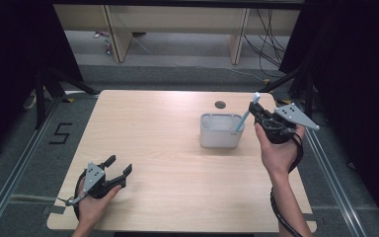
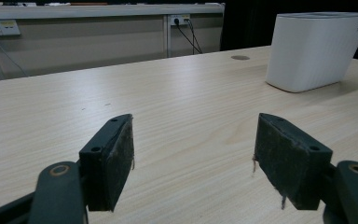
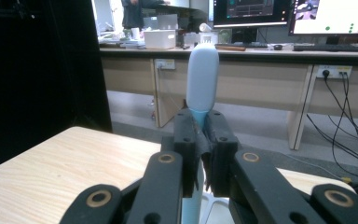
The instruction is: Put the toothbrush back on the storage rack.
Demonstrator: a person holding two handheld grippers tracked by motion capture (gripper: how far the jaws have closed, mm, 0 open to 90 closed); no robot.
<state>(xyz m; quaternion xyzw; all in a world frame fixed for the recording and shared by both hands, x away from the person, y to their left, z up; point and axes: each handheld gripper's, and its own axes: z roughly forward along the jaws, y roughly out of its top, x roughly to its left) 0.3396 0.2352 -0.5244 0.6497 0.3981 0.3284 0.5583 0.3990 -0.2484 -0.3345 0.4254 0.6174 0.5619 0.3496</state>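
Your right gripper pinches a light-blue toothbrush by its handle, tilted over the white holder's right rim with its lower end inside, so a sideways pull could tip the holder, while your left gripper rests spread, unable to steady it.

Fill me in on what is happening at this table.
A person sits at a light wooden table with a two-jaw gripper in each hand. The right gripper is shut on a slim light-blue toothbrush, held slanting so its lower end dips into the white ribbed plastic container. The left gripper rests open near the table's front left corner, with nothing between its jaws.
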